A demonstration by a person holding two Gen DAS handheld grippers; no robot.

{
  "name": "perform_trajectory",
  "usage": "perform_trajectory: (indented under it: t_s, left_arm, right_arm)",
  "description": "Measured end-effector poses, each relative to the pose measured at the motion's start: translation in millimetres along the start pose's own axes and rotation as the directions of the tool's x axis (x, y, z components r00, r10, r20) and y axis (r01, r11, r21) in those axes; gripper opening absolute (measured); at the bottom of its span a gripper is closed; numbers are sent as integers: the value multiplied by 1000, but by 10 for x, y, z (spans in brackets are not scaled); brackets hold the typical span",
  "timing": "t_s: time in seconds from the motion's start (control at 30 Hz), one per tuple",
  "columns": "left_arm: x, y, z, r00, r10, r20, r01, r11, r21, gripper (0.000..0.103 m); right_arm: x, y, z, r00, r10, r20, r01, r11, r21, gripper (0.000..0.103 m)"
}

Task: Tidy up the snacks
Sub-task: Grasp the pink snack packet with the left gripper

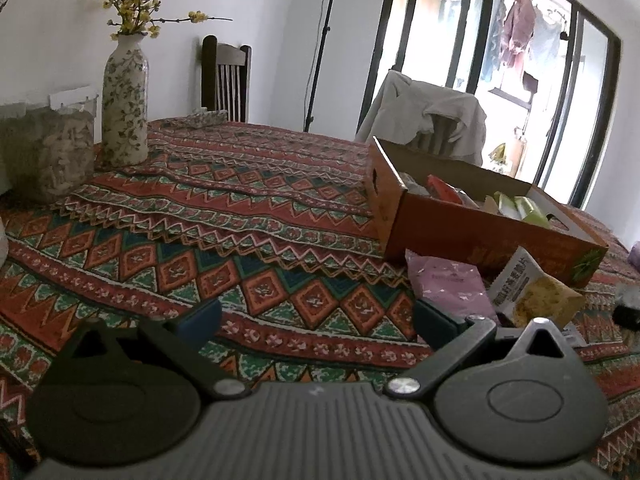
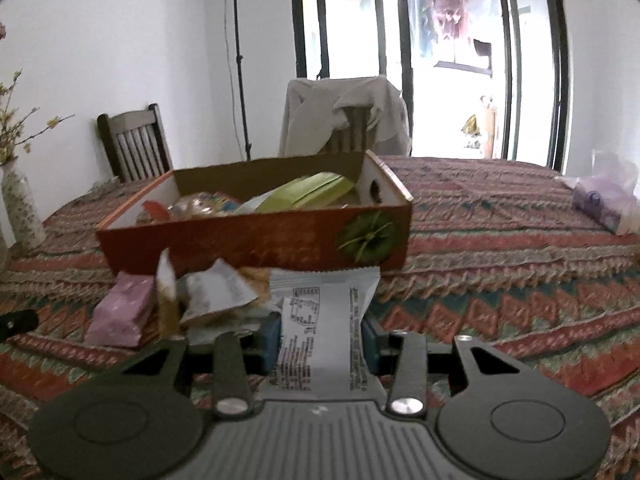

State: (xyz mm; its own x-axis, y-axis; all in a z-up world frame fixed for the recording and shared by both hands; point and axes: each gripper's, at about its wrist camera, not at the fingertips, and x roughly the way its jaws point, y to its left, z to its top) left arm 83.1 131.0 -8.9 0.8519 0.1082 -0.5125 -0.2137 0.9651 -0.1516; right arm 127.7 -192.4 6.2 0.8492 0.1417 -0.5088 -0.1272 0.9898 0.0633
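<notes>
An orange cardboard box (image 2: 256, 240) (image 1: 476, 240) sits on the patterned tablecloth with green and orange snack packets inside. In the right wrist view my right gripper (image 2: 322, 336) is shut on a white snack packet (image 2: 324, 320), printed back side up, held just in front of the box. To its left lie a pink packet (image 2: 120, 312) and a crumpled white-and-yellow packet (image 2: 216, 296). In the left wrist view my left gripper (image 1: 316, 320) stands open over bare cloth, with the pink packet (image 1: 448, 284) and a white cracker packet (image 1: 532, 292) beyond its right finger.
A floral vase (image 1: 125, 104) with yellow sprigs and a clear jar (image 1: 48, 152) stand at the table's left. Wooden chairs (image 2: 134, 144), one draped with a white garment (image 2: 344, 112), line the far side. A purple plastic bag (image 2: 608, 196) lies at the right.
</notes>
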Motion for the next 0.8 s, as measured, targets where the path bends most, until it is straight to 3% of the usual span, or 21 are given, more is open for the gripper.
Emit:
perform_trajectory:
  t_s: [0.6,0.8]
  left_arm:
    - [361,-735,250,996,-5,-87,11,998,68,103]
    - [517,-908,238,992,17,-126,-5,995,95,103]
  right_arm:
    - [316,-374,163,994,-35,99,36,999,-8,40]
    - [454,-478,142,996,-10,86,8,1000,25,40]
